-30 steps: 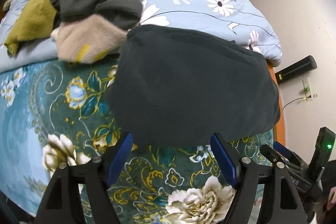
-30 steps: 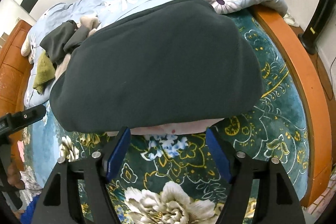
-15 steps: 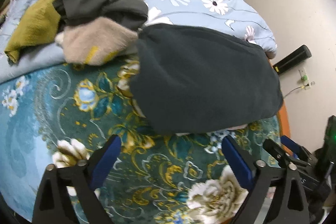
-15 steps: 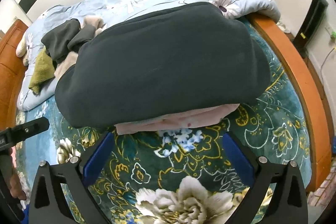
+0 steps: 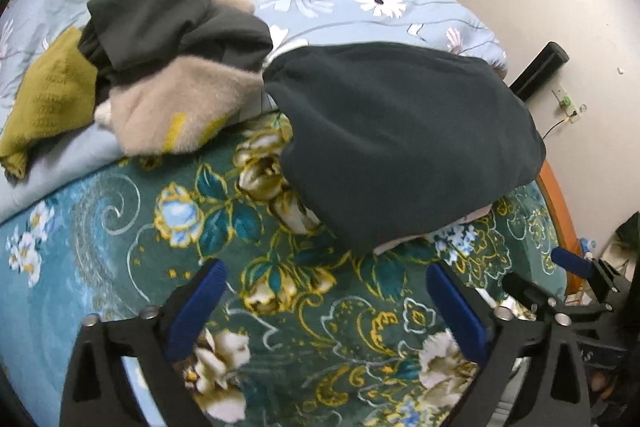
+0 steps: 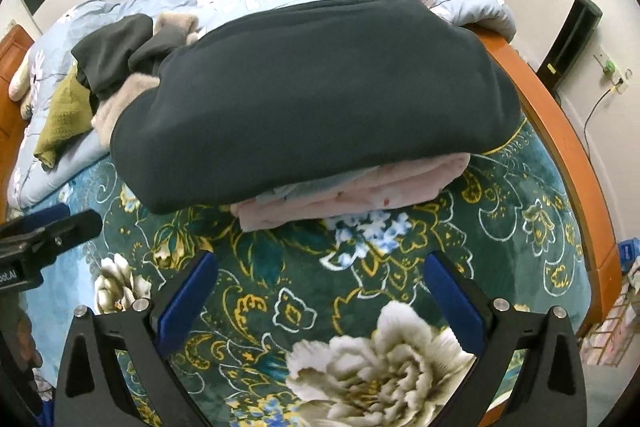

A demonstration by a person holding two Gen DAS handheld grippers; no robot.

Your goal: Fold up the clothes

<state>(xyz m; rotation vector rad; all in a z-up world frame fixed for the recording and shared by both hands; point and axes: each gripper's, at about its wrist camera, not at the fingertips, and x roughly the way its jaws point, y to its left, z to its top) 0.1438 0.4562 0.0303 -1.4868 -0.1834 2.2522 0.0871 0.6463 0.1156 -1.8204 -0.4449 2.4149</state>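
Right wrist view: the dark sweater (image 6: 320, 95) lies folded atop a pink garment (image 6: 360, 195), stacked on the bed (image 6: 520, 235), probably finished. Both grippers, right (image 6: 320, 295) and left (image 5: 324, 307), hover with fingers apart, empty, near the unfolded pile (image 5: 152, 67).

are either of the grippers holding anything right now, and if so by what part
Nothing is held. The left hand-held gripper and the right hand-held gripper are both open over the bedspread, apart from the folded dark garment.

Left gripper (image 5: 326, 293) spread wide, empty, above floral blanket (image 5: 120, 227); folded dark garment (image 5: 404, 139) ahead.
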